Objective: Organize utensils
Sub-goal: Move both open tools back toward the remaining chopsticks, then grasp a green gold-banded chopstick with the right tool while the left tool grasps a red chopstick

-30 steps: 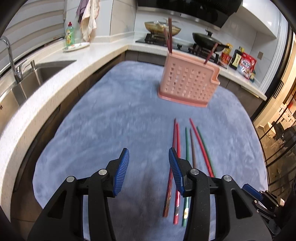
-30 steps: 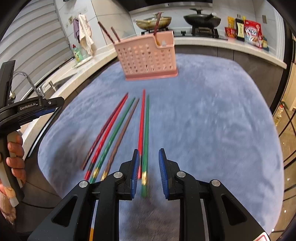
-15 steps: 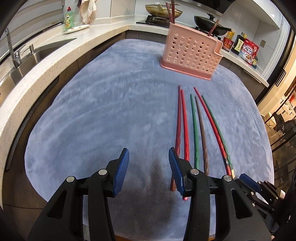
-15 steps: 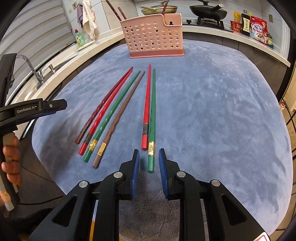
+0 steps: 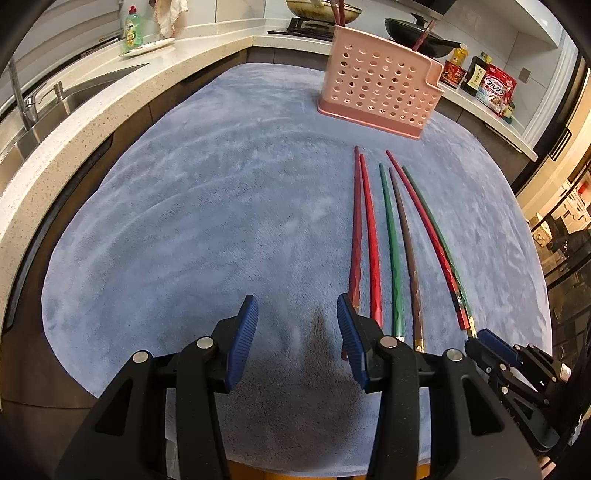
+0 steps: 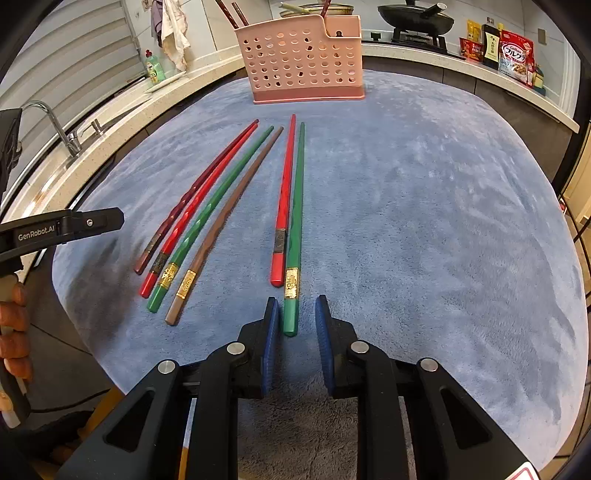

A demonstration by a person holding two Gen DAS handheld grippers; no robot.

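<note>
Several chopsticks lie side by side on a blue-grey mat (image 6: 424,221): a dark red one (image 6: 192,195), a red one (image 6: 207,192), a green one (image 6: 221,192), a brown one (image 6: 236,195), another red one (image 6: 286,192) and another green one (image 6: 297,206). A pink perforated utensil holder (image 6: 303,59) stands at the mat's far end with a few chopsticks in it; it also shows in the left wrist view (image 5: 380,86). My right gripper (image 6: 294,314) is open, its jaws on either side of the green chopstick's near end. My left gripper (image 5: 297,314) is open and empty, left of the chopsticks (image 5: 373,236).
A white counter (image 5: 74,122) with a sink (image 5: 92,85) and tap (image 6: 55,125) runs along the left. A stove with pans (image 6: 415,16) and food packets (image 6: 515,53) stand behind the holder. Dish soap (image 5: 133,31) stands on the counter.
Both grippers have pulled back toward the near edge of the mat. The right gripper now sits at the green chopstick's near end. The chopsticks have not moved.
</note>
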